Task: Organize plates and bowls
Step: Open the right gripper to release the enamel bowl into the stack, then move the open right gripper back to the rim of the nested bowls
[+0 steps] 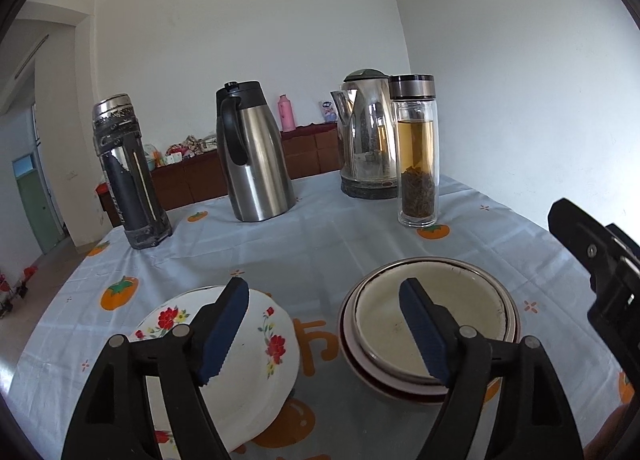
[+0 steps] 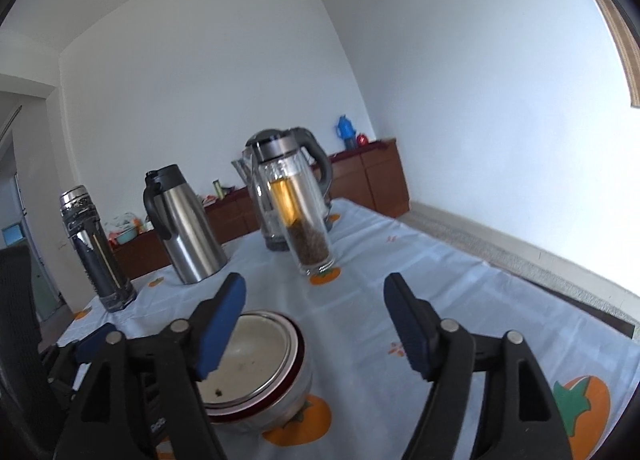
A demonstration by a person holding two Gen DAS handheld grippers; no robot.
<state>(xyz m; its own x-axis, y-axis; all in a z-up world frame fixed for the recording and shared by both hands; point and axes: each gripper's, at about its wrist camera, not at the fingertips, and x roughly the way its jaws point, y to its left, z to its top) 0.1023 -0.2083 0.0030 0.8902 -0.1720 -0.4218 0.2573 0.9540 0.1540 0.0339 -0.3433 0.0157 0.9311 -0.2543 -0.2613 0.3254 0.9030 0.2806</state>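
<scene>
A stack of white plates with red flowers (image 1: 256,360) lies on the table at lower left in the left wrist view, tilted. To its right stands a stack of bowls (image 1: 430,324), a cream enamel one inside pink-rimmed ones; the stack shows in the right wrist view (image 2: 260,364) too. My left gripper (image 1: 324,332) is open and empty, above and between the plates and bowls. My right gripper (image 2: 316,332) is open and empty, just right of the bowls; its body shows at the right edge of the left wrist view (image 1: 600,260).
At the table's far side stand a dark thermos (image 1: 128,176), a steel carafe (image 1: 252,156), an electric kettle (image 1: 366,136) and a glass tea bottle (image 1: 416,156). The table has a light blue cloth (image 1: 320,244) with orange fruit prints. A wooden sideboard (image 2: 360,184) lines the back wall.
</scene>
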